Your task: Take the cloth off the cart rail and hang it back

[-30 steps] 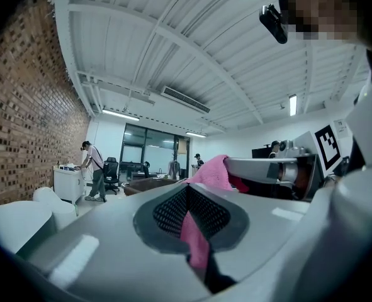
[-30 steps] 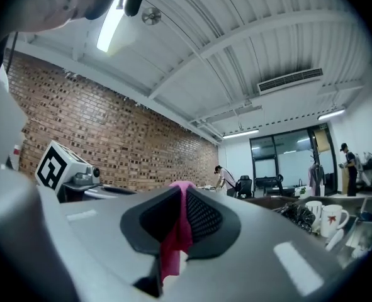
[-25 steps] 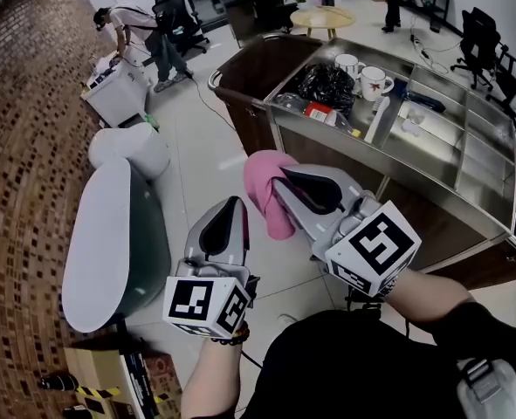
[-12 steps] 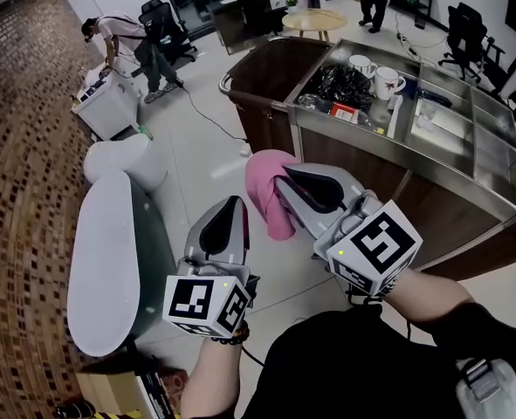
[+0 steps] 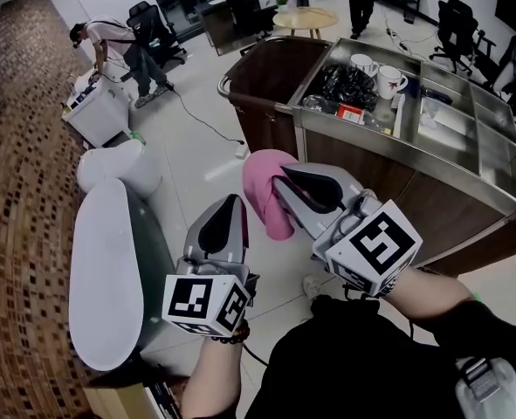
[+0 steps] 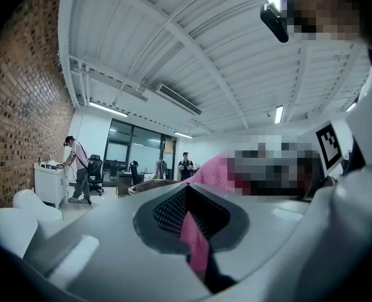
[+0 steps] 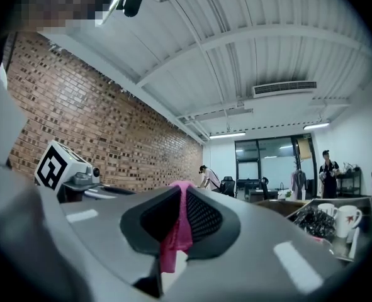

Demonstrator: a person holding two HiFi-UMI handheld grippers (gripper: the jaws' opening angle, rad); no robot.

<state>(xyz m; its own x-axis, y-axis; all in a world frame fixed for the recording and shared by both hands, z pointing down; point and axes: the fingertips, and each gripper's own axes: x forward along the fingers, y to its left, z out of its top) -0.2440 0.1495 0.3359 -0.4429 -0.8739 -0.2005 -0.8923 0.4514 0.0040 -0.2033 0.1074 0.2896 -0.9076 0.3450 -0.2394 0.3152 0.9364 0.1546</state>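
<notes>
Nearest to me, my left gripper [image 5: 237, 202] has its jaws drawn together. Its own view shows a thin pink strip in the slit between the pads, so I record it as pinching an edge of the cloth [image 5: 263, 171]. My right gripper [image 5: 281, 182], just beside it, is clamped on the same pink cloth. The fabric bunches over the jaw tips and hangs down on their left side, and the right gripper view shows a pink fold squeezed between the pads. The cloth is in the air above the floor tiles, on the near side of the cart [image 5: 432, 221] and not touching it. To the left, a white rounded pod [image 5: 109, 278] stands on the floor. Beyond the cloth, the cart rail [image 5: 225, 83] at the cart's left end is bare. The steel top compartments hold a black bag [image 5: 345, 85] and two white mugs [image 5: 388, 81]. Farther off, a person [image 5: 109, 42] bends over a white cabinet [image 5: 92, 112], and a round table [image 5: 306, 20] stands at the back.
</notes>
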